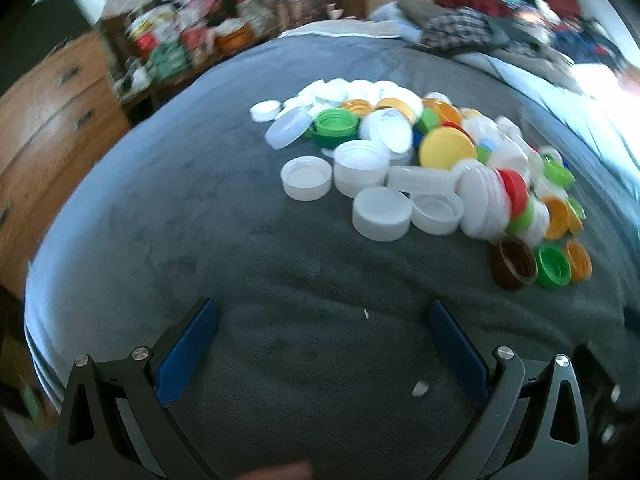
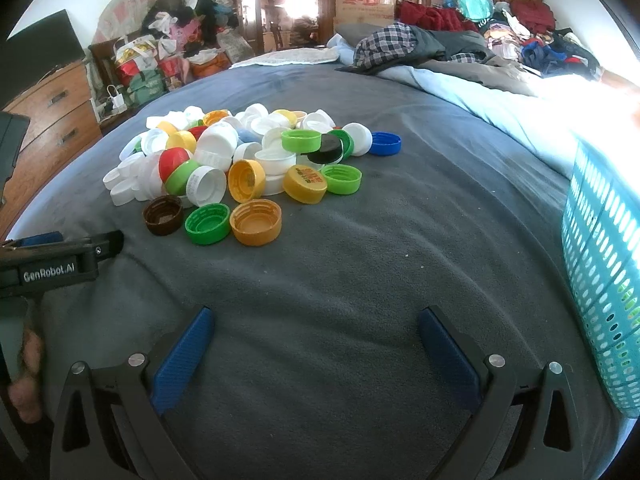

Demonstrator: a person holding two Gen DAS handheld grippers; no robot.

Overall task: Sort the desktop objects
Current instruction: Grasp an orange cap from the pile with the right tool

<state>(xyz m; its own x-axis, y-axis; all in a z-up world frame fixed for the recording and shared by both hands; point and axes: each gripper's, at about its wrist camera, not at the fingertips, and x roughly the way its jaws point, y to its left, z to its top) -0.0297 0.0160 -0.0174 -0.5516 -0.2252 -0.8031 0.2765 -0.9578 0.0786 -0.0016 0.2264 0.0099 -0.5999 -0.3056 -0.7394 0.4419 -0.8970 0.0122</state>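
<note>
Right wrist: jaws wide, empty, left gripper (image 1: 323, 314) likewise, seemingly.

One brown cap (image 2: 163, 220), one black cap (image 2: 329, 148) — one basket (image 2: 600, 280).

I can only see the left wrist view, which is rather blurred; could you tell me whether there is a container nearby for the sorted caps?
Observer: Yes. The right wrist view shows a turquoise basket standing on the grey blanket, to the right of the right gripper.
Operator: Thank you. Is the right gripper holding anything?
Observer: No, its jaws are wide open and empty.
Operator: Any dark caps I might miss?
Observer: A black cap sits in the pile, just left of a blue cap at the pile's right edge.
</note>
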